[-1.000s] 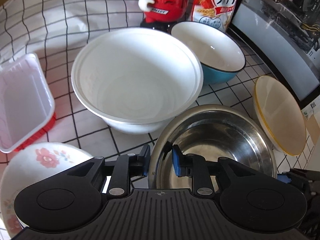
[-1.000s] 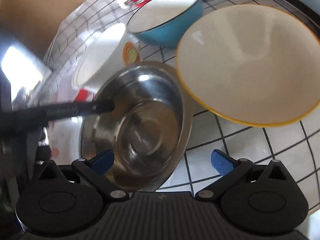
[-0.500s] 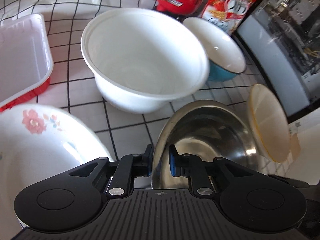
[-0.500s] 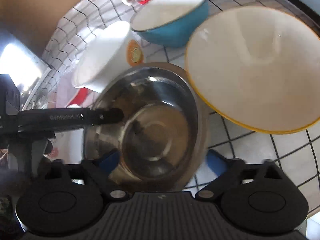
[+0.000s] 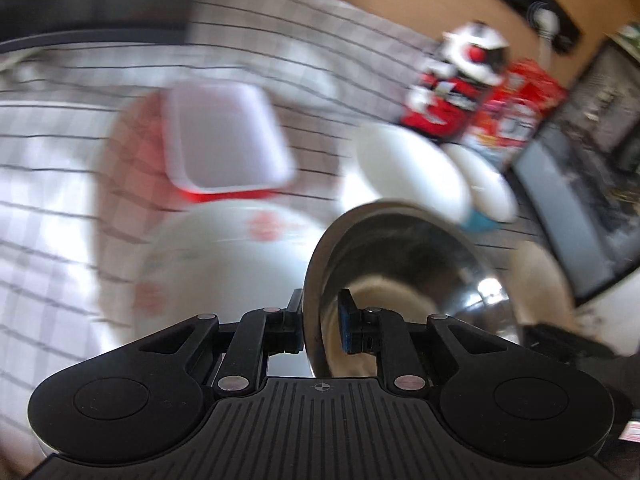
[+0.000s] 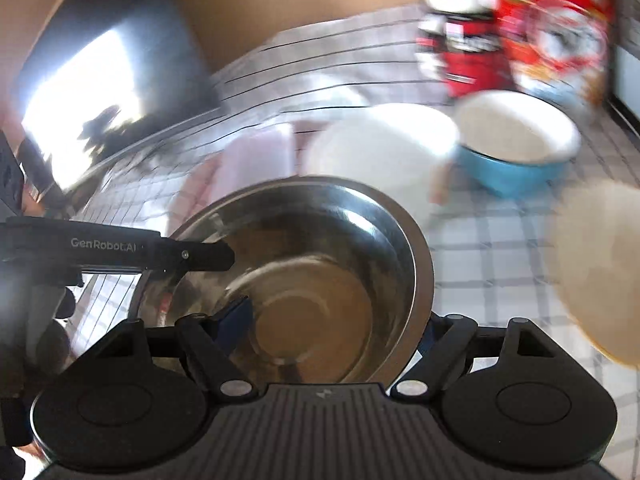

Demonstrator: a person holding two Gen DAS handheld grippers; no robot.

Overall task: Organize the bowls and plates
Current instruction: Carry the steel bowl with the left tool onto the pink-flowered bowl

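Observation:
A steel bowl (image 5: pixel 420 264) (image 6: pixel 320 280) hangs tilted above the checked tablecloth, held from two sides. My left gripper (image 5: pixel 320 320) has its jaws closing on the bowl's left rim, one pad outside and one inside. Its finger (image 6: pixel 192 256) shows in the right wrist view too. My right gripper (image 6: pixel 331 322) clamps the bowl's near wall, with one pad inside and the other outside the rim. A floral white dish (image 5: pixel 224 264) lies just left of the steel bowl. Behind it stand a large white bowl (image 5: pixel 408 172) (image 6: pixel 380 152) and a blue bowl (image 6: pixel 516 148).
A cream bowl with a yellow rim (image 6: pixel 596 264) sits at the right. A red-and-white tray (image 5: pixel 224 136) lies at the back left. A red figure (image 5: pixel 452 92) and a cereal bag (image 6: pixel 560 40) stand at the back, with a dark screen (image 5: pixel 580 200) on the right. Both views are blurred.
Both grippers have risen and swung left with the steel bowl, which now hangs beside the floral dish. The right jaws narrowed onto the bowl. Both views have rolled.

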